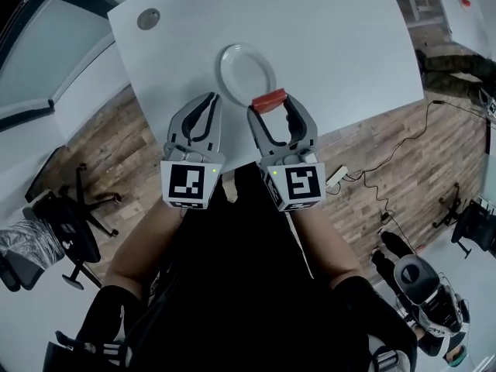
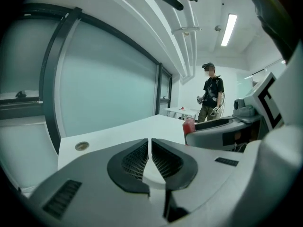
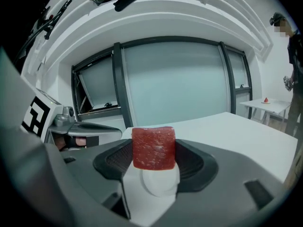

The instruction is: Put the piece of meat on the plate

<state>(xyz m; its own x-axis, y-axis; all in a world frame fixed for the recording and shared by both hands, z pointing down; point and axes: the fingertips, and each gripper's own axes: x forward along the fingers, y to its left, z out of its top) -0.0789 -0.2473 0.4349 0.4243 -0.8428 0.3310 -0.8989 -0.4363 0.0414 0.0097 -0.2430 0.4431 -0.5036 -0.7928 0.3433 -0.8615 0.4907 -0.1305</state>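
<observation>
A red piece of meat point(image 1: 269, 100) is clamped between the tips of my right gripper point(image 1: 270, 105), over the near right rim of the white plate point(image 1: 242, 67). In the right gripper view the meat point(image 3: 153, 147) is a square red slab held upright, with the plate point(image 3: 160, 182) showing below it. My left gripper point(image 1: 212, 98) is shut with nothing in it, just left of the plate's near edge. Its closed tips point(image 2: 150, 142) meet in the left gripper view, where the meat point(image 2: 189, 125) peeks out beside the right gripper.
The white table point(image 1: 325, 45) has a round grommet point(image 1: 148, 18) at its far left. Its near edge runs just under both grippers. An office chair point(image 1: 62, 227) stands on the floor at left, cables point(image 1: 387, 169) lie at right. A person point(image 2: 209, 92) stands far off.
</observation>
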